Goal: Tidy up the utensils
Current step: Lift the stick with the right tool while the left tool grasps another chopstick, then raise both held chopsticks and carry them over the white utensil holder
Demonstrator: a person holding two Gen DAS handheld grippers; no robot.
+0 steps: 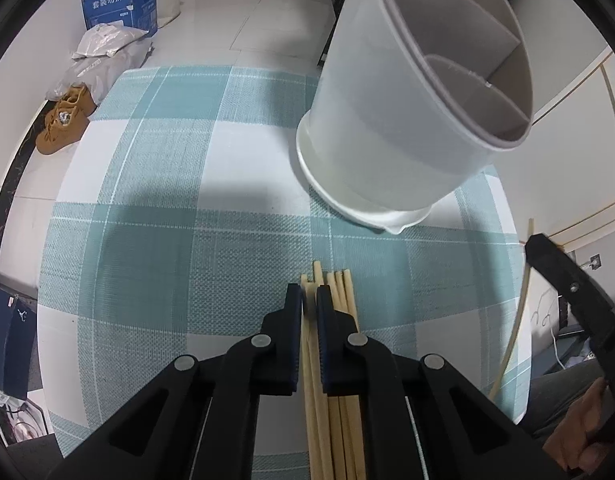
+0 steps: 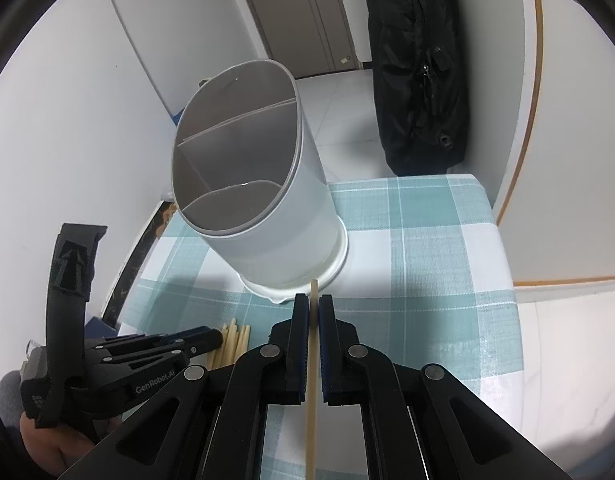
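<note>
The left tongs [image 1: 309, 300] are pinching pale wooden chopsticks [image 1: 313, 344] from a loose bundle of pale wooden chopsticks [image 1: 343, 300] lying on the table [image 1: 167, 208], which wears a teal and white checked cloth; how many sticks sit between the pads is hard to tell. The right tongs [image 2: 314, 312] are pressed together on 1 single pale wooden chopstick [image 2: 312, 380], its tip poking just past the fingertips. Ahead of both tongs stands a white round plastic utensil holder [image 2: 275, 216] with grey inner dividers, upright on the cloth, its visible compartments empty.
</note>
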